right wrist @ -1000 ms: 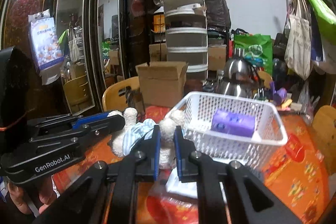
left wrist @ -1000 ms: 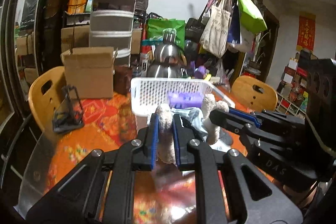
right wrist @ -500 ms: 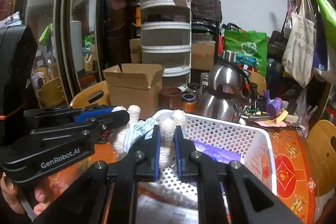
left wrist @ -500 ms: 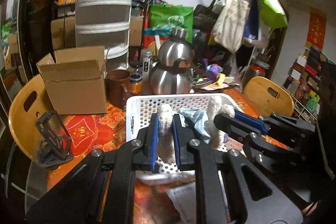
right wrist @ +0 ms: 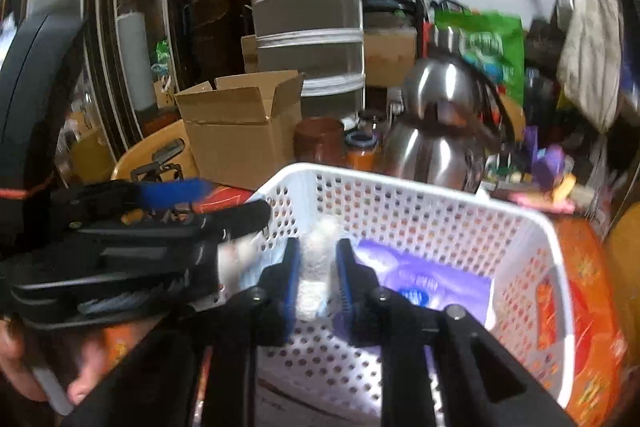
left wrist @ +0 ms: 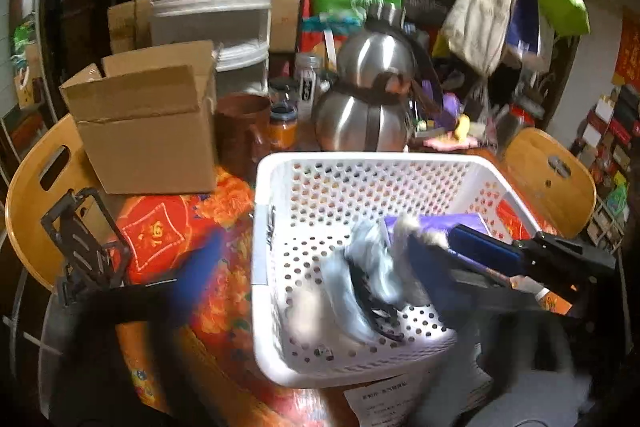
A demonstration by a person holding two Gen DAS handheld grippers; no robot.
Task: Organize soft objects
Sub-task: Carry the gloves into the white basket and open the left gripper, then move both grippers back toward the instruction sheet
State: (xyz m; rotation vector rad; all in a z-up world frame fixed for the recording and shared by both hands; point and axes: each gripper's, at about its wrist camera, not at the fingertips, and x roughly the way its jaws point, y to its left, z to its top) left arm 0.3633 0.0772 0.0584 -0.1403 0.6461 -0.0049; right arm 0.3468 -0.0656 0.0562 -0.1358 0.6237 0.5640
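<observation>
Cluttered shelves, stacked tubs and hanging bags crowd the room behind a table [left wrist: 168, 239] under a red and orange cloth, where a white perforated basket [left wrist: 264, 227] stands. Inside it, over the holed floor, is the soft toy [left wrist: 360, 279], a pale plush thing in light blue cloth, blurred in my left view, with a purple pack [right wrist: 420, 291] beside it on the basket floor. My left gripper [left wrist: 316, 267] has just been opening and now stands spread wide, one blue pad off over the cloth and the other inside the basket, touching nothing of the toy that I can make out. My right gripper [right wrist: 316, 277] has just been opening too; a white plush limb of the toy stands between its blue pads, with a slight gap on either side. Behind the basket stand a steel kettle [left wrist: 364, 99], a brown cup [left wrist: 240, 131] and an open cardboard box [left wrist: 148, 131].
</observation>
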